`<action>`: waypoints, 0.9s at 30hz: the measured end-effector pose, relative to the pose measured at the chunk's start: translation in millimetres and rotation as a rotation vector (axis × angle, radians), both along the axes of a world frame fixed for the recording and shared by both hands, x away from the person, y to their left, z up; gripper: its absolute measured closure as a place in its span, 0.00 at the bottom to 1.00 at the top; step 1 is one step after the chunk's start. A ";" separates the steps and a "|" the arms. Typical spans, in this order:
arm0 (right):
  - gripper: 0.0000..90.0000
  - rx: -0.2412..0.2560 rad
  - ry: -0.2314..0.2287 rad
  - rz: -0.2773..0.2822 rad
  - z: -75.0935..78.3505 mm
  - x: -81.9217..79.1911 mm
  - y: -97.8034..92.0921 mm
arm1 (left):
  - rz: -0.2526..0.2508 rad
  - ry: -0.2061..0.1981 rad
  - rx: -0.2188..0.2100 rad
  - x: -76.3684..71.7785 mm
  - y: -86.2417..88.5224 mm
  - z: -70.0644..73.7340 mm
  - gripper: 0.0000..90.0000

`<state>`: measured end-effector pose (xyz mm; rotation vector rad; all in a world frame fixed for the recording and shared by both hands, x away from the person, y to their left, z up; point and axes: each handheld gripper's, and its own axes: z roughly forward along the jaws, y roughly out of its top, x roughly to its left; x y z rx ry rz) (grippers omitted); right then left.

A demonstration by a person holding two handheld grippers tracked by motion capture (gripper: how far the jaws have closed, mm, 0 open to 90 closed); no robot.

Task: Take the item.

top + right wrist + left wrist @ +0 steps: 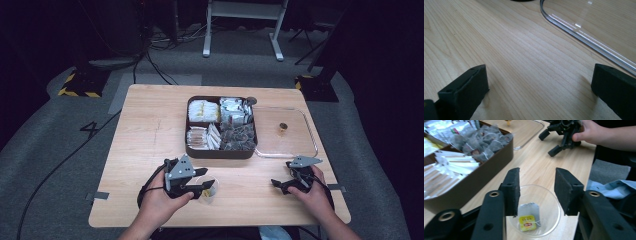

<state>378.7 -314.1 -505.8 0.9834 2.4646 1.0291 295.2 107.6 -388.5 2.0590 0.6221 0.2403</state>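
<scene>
A tea bag (528, 218) lies in a clear cup (534, 211) on the desk (150, 150), below the left gripper (537, 191), jaws wide; light, limp, probably best pinched by its tag.

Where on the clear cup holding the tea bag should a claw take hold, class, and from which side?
Grip the clear cup across its rim from above, one jaw outside the wall and one inside, or both spanning it. It stands upright and open-topped on the table. The left claw hangs open over it, and the tea bag lies flat at the bottom, out of the way.
</scene>
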 end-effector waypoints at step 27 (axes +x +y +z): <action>0.01 0.003 0.002 -0.008 0.0 -1.0 0.3 | 0.198 -0.024 0.128 -0.5 66.4 -3.8 0.39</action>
